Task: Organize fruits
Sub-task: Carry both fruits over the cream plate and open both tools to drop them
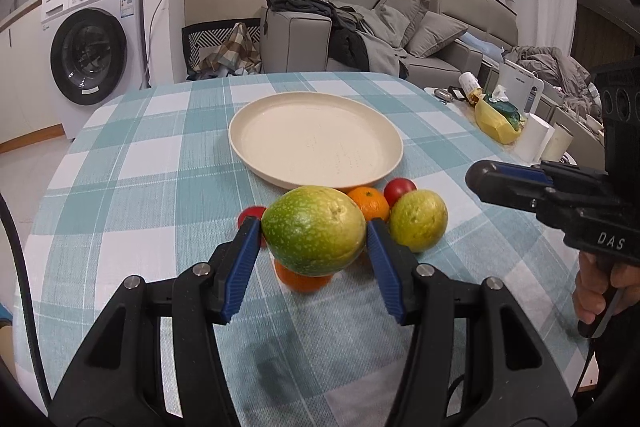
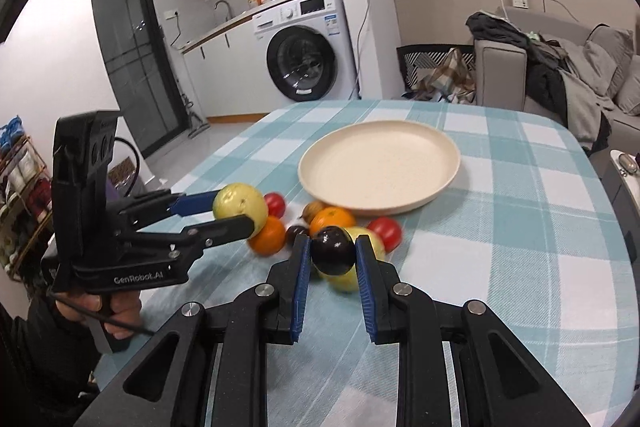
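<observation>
Both loads are up, so we carry them over the plate rim and set them down low; round fruit rolls, and the plate wall is shallow.

Table (image 1: 132, 147): rounded top under a teal-and-white checked woven cloth, soft, some grip.

Plate (image 1: 280, 179): wide, cream, matte, low lip, nothing on it. It sits past the fruit pile, rim just beside the nearest fruits.

Left tool (image 1: 312, 239): jaws part open, ribbed blue pads pressed on either flank of the green-yellow fruit (image 1: 314, 231), a large mottled oval with waxy speckled skin, raised clear of the cloth. We judge the grip sound but near the pad tips, so no fast swings.

Right tool (image 2: 332, 251): jaws close together, clamped on the dark plum (image 2: 333, 251), small, glossy, near-black, smooth. It's slippery, so we keep the squeeze steady.

Left on the cloth: second yellow-green fruit (image 1: 418, 221), two oranges (image 1: 368, 203) with pebbled peel, red tomatoes (image 1: 400, 189), a brownish small fruit (image 2: 313, 209). All clustered near the plate's near edge. We place the big one first, centre of the plate, and the plum beside it.
</observation>
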`<state>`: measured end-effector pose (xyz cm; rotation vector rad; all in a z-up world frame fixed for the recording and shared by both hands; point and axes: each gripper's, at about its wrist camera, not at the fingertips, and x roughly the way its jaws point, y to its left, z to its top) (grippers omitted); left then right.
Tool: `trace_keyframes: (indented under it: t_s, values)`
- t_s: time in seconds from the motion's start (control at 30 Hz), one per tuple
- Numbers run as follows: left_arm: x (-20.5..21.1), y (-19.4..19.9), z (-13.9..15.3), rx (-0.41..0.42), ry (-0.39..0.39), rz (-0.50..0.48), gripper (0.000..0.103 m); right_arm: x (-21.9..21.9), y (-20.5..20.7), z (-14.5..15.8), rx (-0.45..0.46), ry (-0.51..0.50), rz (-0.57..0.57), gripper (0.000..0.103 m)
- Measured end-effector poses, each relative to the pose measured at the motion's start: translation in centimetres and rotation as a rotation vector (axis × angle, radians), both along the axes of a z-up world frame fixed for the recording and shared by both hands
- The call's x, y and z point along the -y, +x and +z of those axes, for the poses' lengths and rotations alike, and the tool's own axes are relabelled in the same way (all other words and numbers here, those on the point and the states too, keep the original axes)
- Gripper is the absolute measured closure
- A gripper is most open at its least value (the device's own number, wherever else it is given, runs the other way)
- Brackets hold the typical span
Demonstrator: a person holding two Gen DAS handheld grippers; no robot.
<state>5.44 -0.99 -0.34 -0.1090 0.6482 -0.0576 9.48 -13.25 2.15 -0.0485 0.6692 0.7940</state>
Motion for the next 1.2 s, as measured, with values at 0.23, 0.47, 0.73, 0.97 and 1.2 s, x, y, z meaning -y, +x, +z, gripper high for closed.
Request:
trace_keyframes:
  t_s: [0.23,0.47,0.73,0.97,1.2]
  values:
    - [-0.5,2.2,0.7,0.023,-0.003,0.017,0.051,0.3,2.0,0.5,0.015,0.024,-0.033,0.080]
    - [-0.5,4.4,1.2,0.040,0.006,0.025,0.051,0.2,3.8,0.8,0.015,0.043,-0.050,0.080]
    - [0.0,6.6,1.1,0.040,0.024,0.018,0.051,0.1,5.5,0.5,-0.003,0.047,-0.056,0.080]
    - [0.2,8.1,0.5,0.027,0.034,0.021,0.051,-0.3,6.9,0.0,-0.027,0.051,-0.060,0.080]
    - [-0.1,9.8,0.1,0.017,0.038,0.030,0.051,-1.0,8.3,-0.2,-0.042,0.049,-0.050,0.080]
